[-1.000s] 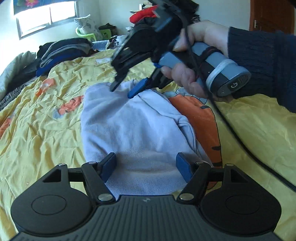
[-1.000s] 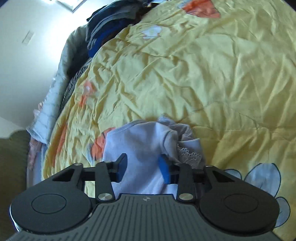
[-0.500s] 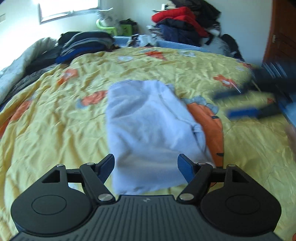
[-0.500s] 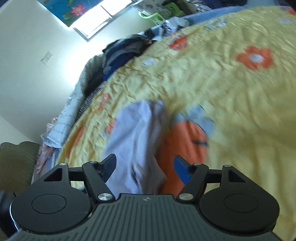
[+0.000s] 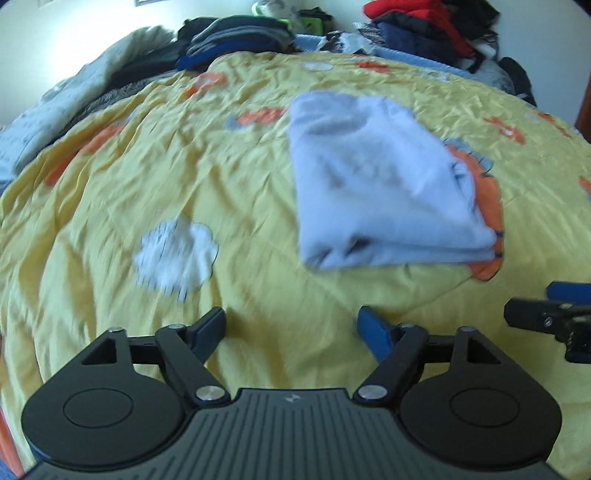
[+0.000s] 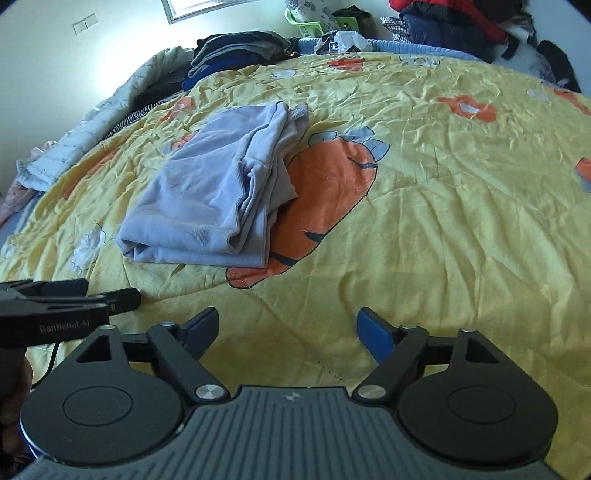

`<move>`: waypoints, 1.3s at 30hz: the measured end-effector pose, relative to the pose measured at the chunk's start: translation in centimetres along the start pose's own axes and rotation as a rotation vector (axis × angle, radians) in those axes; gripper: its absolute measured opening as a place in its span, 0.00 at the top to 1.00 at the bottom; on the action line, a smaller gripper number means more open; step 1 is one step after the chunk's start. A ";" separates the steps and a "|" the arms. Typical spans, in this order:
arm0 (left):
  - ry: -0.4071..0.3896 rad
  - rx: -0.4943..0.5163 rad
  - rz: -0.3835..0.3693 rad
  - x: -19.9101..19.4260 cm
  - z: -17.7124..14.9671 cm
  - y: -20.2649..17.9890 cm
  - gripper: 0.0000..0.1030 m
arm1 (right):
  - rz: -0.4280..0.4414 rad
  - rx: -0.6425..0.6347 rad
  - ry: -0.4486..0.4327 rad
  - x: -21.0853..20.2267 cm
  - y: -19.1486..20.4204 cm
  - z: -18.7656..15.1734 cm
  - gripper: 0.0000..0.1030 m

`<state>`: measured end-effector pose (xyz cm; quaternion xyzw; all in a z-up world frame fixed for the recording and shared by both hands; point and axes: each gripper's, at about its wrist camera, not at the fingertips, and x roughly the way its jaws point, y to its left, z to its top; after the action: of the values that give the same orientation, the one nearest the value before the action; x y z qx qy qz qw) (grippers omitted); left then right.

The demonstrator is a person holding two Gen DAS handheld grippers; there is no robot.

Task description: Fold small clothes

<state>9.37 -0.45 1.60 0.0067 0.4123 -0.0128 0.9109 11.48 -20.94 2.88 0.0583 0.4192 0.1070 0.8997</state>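
A pale lavender garment [image 5: 376, 184] lies folded into a thick rectangle on the yellow bedspread [image 5: 184, 177]; it also shows in the right wrist view [image 6: 214, 192], with its layered edges facing right. My left gripper [image 5: 291, 328] is open and empty, held back from the garment's near edge. My right gripper [image 6: 286, 328] is open and empty, also short of the garment. Each gripper's fingers show at the edge of the other's view, the right fingers [image 5: 546, 317] and the left fingers [image 6: 74, 295].
Stacks of dark folded clothes [image 6: 236, 48] and a grey quilt [image 6: 92, 122] lie at the bed's far left. A red and navy clothes heap [image 5: 417, 26] sits at the far right. A green basket [image 6: 310, 22] stands by the wall.
Both grippers have pulled back from the folded garment toward the near edge of the bed. The right gripper let go of the collar end and opened wide.
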 end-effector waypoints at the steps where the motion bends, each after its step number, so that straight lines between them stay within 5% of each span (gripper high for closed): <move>1: -0.012 -0.014 0.010 0.0 -0.2 0.2 0.13 | -0.011 0.002 -0.004 0.2 0.3 0.0 0.11; 5: -0.015 -0.039 0.033 0.5 -0.3 0.3 0.00 | -0.077 0.021 -0.027 1.4 1.5 -0.1 0.01; 11: -0.055 -0.053 0.037 0.5 -0.8 0.4 0.00 | -0.258 -0.045 -0.139 3.2 4.0 -1.5 0.00; 39: -0.139 -0.017 0.004 0.4 -1.7 0.7 0.00 | -0.255 -0.033 -0.186 2.9 3.6 -2.2 0.00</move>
<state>8.35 0.31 0.20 -0.0013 0.3480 -0.0076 0.9375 11.11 -16.69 0.04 -0.0006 0.3360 -0.0069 0.9418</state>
